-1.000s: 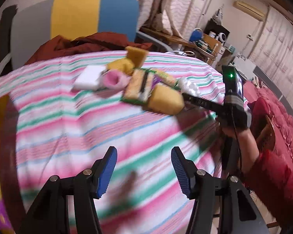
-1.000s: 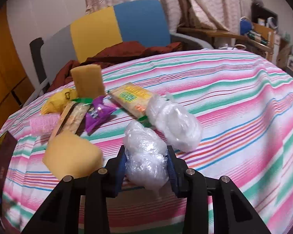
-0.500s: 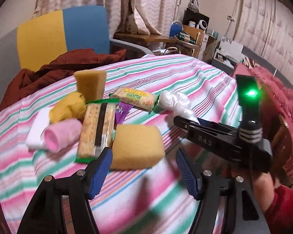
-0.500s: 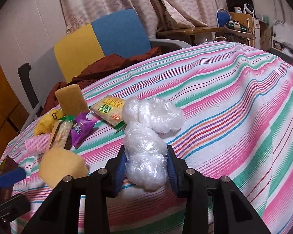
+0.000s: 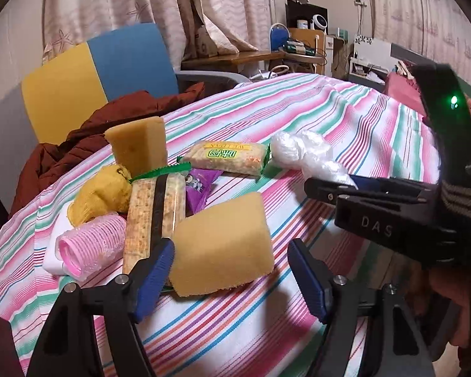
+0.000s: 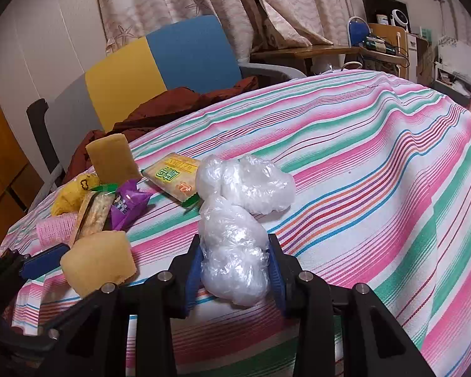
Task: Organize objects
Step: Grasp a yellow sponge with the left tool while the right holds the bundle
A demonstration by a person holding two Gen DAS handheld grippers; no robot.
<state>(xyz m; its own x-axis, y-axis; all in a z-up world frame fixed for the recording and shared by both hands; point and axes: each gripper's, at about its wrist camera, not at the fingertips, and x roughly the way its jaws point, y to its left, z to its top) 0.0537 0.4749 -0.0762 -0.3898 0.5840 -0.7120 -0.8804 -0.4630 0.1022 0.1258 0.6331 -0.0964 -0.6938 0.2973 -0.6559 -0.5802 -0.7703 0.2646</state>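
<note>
Pinching the plastic bag bundle (image 6: 235, 248) just above the striped tablecloth (image 6: 376, 188), your right gripper (image 6: 234, 275) has it squeezed tight, beside the second bundle (image 6: 251, 185). Your left gripper (image 5: 230, 275), jaws just widened, straddles the yellow sponge (image 5: 223, 245), pads not pressing.

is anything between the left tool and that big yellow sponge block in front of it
Nothing visible: the open left tool sits right at the yellow sponge block, its left pad beside the block's near edge.
</note>
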